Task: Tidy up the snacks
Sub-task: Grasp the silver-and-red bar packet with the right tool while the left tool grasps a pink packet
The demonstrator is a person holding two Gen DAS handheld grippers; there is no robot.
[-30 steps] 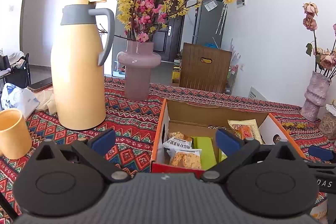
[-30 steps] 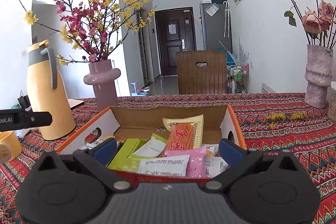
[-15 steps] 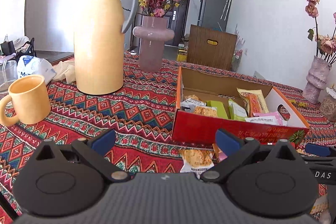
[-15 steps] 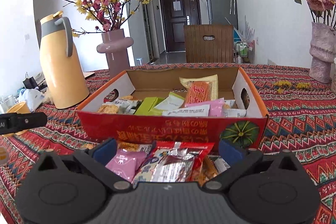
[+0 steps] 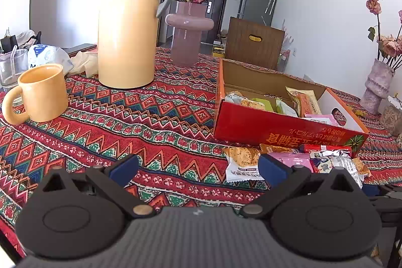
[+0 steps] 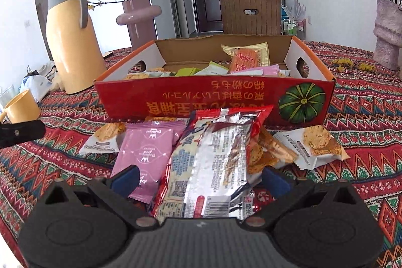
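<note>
A red cardboard box holding several snack packets stands on the patterned tablecloth. In front of it lies a loose heap: a silver-and-red packet, a pink packet, cookie packets. My right gripper hangs open low over the heap, with the silver packet between its spread fingers but not clamped. My left gripper is open over bare cloth, left of the heap, with the cookie packet just beyond its right fingertip.
A tall yellow thermos, a yellow mug and a pink vase of blossoms stand left of the box. A pale vase of dried roses stands at the right. A glass and bags lie far left.
Both grippers have drawn back from over the box and dropped toward the table; the loose packets in front of the box have come into view and now lie close under the right gripper.
</note>
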